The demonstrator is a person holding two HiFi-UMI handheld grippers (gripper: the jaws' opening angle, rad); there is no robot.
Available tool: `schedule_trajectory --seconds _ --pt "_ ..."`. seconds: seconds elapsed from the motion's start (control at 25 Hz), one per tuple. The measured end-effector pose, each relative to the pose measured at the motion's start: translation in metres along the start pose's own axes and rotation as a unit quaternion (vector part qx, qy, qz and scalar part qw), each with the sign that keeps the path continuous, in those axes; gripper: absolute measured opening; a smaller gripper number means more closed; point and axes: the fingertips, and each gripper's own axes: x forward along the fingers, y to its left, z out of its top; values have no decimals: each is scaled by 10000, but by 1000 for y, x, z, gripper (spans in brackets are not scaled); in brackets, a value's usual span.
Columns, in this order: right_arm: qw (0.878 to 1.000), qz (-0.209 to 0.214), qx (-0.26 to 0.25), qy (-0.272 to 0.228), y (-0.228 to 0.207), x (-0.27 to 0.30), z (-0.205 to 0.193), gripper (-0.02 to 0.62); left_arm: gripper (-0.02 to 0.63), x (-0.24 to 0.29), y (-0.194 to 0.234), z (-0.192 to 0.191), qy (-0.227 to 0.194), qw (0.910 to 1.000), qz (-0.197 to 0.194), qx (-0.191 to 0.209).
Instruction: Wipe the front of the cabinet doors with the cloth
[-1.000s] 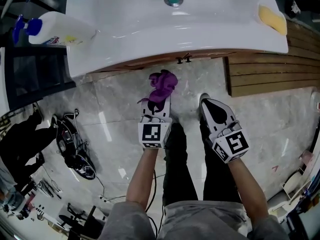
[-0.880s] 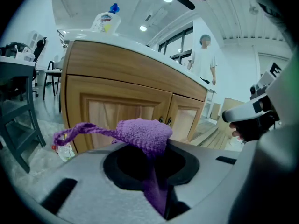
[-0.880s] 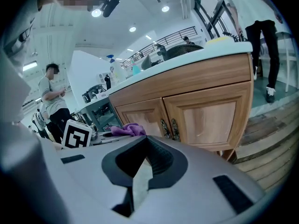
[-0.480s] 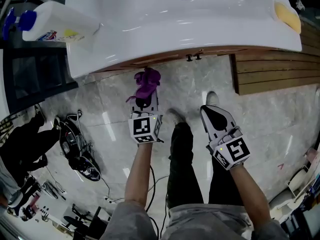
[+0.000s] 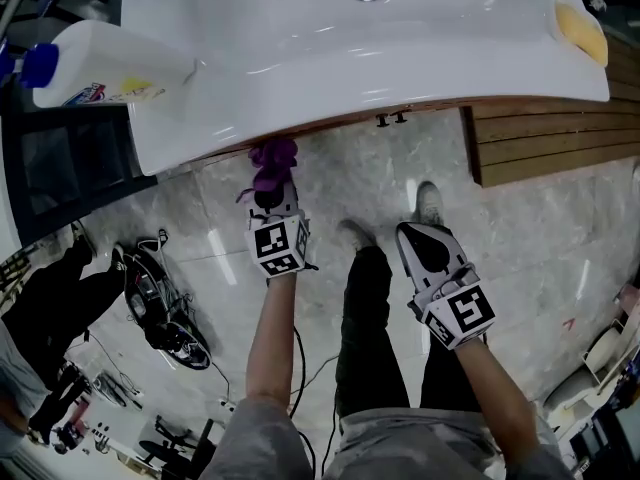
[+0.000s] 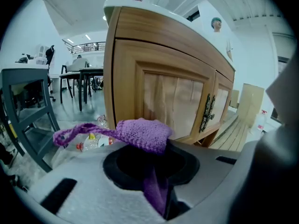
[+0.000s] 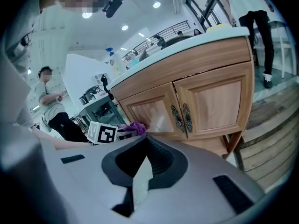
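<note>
Jaws on the left gripper [image 5: 268, 200] are pinched tight on the purple knitted cloth [image 6: 140, 133], with the bunch poking forward so it meets the left cabinet door [image 6: 173, 101] first, near its bottom edge. Right gripper [image 5: 428, 248] hangs back with its jaws closed on nothing, I'd guess just to keep clear.

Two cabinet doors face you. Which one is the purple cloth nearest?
The left door, left of the paired handles: the left gripper holds the purple cloth by its panel. The right door has nothing near it.
</note>
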Motion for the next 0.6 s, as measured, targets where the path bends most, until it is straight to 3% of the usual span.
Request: schedule_trajectory --seconds 0.6 --pt "9998 -188 106 -53 -15 8 6 10 72 19 15 8 52 9993 21 373"
